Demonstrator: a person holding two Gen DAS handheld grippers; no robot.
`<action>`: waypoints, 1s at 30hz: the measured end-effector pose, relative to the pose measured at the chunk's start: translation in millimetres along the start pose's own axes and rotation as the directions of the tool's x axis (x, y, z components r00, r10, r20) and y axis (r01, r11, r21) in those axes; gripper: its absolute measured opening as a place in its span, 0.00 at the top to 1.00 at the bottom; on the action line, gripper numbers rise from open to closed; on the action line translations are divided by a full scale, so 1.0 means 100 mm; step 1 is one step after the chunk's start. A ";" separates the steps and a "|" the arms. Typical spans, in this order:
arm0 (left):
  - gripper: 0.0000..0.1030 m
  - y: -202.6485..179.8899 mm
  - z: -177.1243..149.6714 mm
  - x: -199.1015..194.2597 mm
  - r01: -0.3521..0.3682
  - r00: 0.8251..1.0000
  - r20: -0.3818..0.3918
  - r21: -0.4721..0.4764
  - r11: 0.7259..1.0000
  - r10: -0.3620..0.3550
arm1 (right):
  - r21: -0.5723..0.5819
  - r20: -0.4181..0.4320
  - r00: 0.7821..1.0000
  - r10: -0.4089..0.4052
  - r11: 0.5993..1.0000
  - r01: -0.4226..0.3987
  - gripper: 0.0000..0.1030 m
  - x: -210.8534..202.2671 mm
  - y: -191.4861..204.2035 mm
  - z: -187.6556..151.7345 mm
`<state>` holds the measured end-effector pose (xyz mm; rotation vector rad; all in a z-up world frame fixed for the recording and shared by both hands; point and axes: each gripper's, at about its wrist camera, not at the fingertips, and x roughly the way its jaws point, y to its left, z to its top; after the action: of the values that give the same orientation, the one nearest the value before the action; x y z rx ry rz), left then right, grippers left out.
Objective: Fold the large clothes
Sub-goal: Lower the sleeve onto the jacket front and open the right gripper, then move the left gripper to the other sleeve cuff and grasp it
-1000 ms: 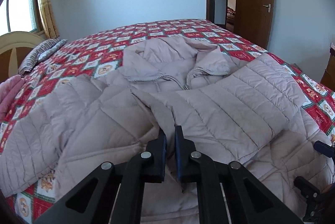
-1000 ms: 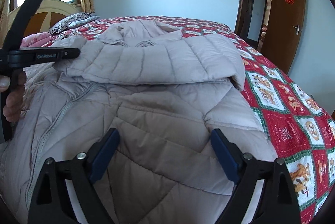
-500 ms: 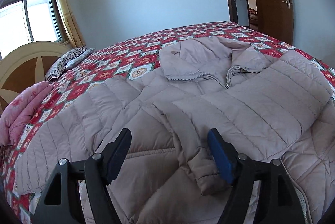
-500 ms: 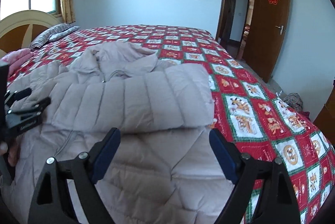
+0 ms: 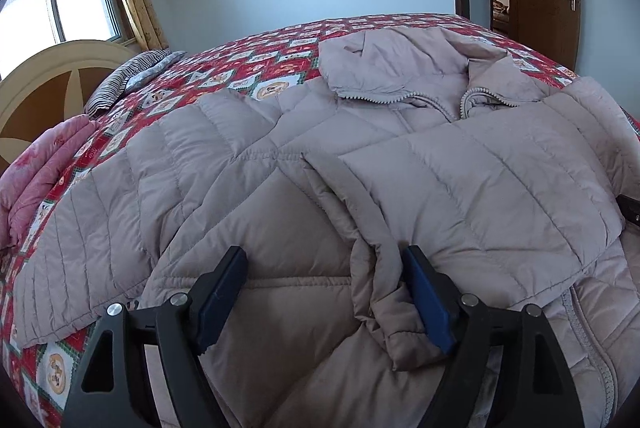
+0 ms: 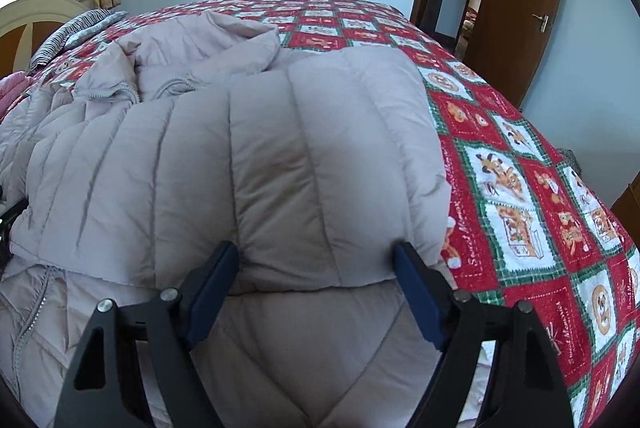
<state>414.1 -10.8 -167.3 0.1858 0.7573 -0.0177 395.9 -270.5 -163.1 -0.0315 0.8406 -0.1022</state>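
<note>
While both grippers hover low over the bed, the details run as follows.

Jacket: a large pale mauve quilted jacket (image 5: 280,212) lies spread front-up on the bed (image 5: 256,76), collar and zip toward the far side, one sleeve stretched out to the left.

Folded sleeve: the other sleeve (image 5: 480,188) is laid across the chest from the right, its cuff end (image 5: 392,308) crumpled near the camera.

Left gripper: the left gripper (image 5: 324,292) has just been opening and now stands wide; the cuff end lies between the jaws, close against the right blue pad (image 5: 428,304), while the left pad is clear of the fabric. Nothing is gripped.

Right gripper: the right gripper (image 6: 316,288) has just been closing a little yet remains wide apart. Its fingers (image 6: 212,288) straddle the near edge of the folded sleeve (image 6: 248,172) by the shoulder fold; whether the tips touch the padding, I cannot tell. No squeeze shows.

Bed cover: red, white and green patchwork quilt (image 6: 520,188), bare to the right of the jacket.

Far left: striped pillow (image 5: 132,76), pink bedding (image 5: 40,172).
</note>
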 end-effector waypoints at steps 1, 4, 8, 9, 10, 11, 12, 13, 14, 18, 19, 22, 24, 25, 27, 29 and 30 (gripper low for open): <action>0.22 -0.01 -0.02 0.00 0.000 1.000 0.000 0.000 1.000 0.000 | 0.002 -0.001 1.000 0.002 1.000 -0.002 0.19 0.01 0.00 0.00; 0.22 0.00 -0.02 0.01 0.005 1.000 -0.003 -0.005 1.000 -0.005 | -0.002 -0.003 1.000 -0.005 1.000 0.005 0.19 0.03 0.01 0.01; 0.20 0.01 -0.02 0.03 0.007 1.000 -0.009 -0.012 1.000 -0.007 | -0.025 -0.006 0.999 -0.038 0.999 0.038 0.18 0.05 0.07 0.01; 0.19 0.01 -0.02 0.03 0.008 1.000 -0.010 -0.013 1.000 -0.008 | -0.031 -0.006 0.999 -0.045 0.999 0.045 0.18 0.06 0.08 0.01; 0.19 0.02 -0.02 0.03 0.008 1.000 -0.011 -0.014 1.000 -0.009 | -0.035 -0.007 0.999 -0.051 0.998 0.050 0.18 0.06 0.09 0.01; 0.19 0.01 -0.02 0.03 0.009 1.000 -0.011 -0.015 1.000 -0.009 | -0.038 -0.007 0.998 -0.055 0.998 0.055 0.18 0.07 0.10 0.01; 0.19 0.02 -0.02 0.03 0.009 1.000 -0.012 -0.015 1.000 -0.009 | -0.041 -0.007 0.998 -0.059 0.997 0.059 0.18 0.07 0.10 0.01; 0.19 0.02 -0.02 0.04 0.010 1.000 -0.012 -0.016 1.000 -0.011 | -0.043 -0.007 0.998 -0.062 0.997 0.062 0.18 0.07 0.10 0.01; 0.19 0.03 -0.02 0.04 0.011 1.000 -0.013 -0.017 1.000 -0.011 | -0.045 -0.006 0.998 -0.066 0.997 0.065 0.18 0.07 0.10 0.01; 0.17 0.03 -0.02 0.04 0.012 1.000 -0.016 -0.021 1.000 -0.012 | -0.053 -0.005 0.997 -0.076 0.996 0.075 0.17 0.09 0.12 0.01; 0.17 0.03 -0.02 0.05 0.011 1.000 -0.017 -0.021 1.000 -0.012 | -0.054 -0.005 0.997 -0.078 0.995 0.078 0.17 0.09 0.13 0.01; 0.16 0.04 -0.01 0.06 0.011 1.000 -0.020 -0.022 1.000 -0.012 | -0.058 -0.003 0.996 -0.086 0.995 0.085 0.17 0.09 0.14 0.01; 0.15 0.04 -0.01 0.06 0.010 1.000 -0.022 -0.023 1.000 -0.011 | -0.062 -0.001 0.996 -0.092 0.994 0.092 0.17 0.10 0.15 0.01; 0.15 0.04 -0.01 0.06 0.009 1.000 -0.024 -0.023 1.000 -0.010 | -0.066 -0.001 0.995 -0.097 0.993 0.097 0.17 0.10 0.16 0.00; 0.14 0.04 -0.01 0.06 0.006 1.000 -0.026 -0.021 1.000 -0.007 | -0.075 0.001 0.994 -0.109 0.991 0.109 0.17 0.10 0.18 0.00; 0.14 0.04 -0.01 0.06 0.006 1.000 -0.026 -0.022 1.000 -0.007 | -0.085 0.003 0.993 -0.121 0.989 0.121 0.17 0.11 0.20 0.00; 0.14 0.04 -0.01 0.06 0.006 1.000 -0.026 -0.022 1.000 -0.007 | -0.087 0.004 0.992 -0.125 0.988 0.125 0.17 0.11 0.20 0.00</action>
<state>418.0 -6.0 -171.4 0.1635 0.7840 -0.0131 404.4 -251.5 -172.5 -0.1663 0.8439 -0.1833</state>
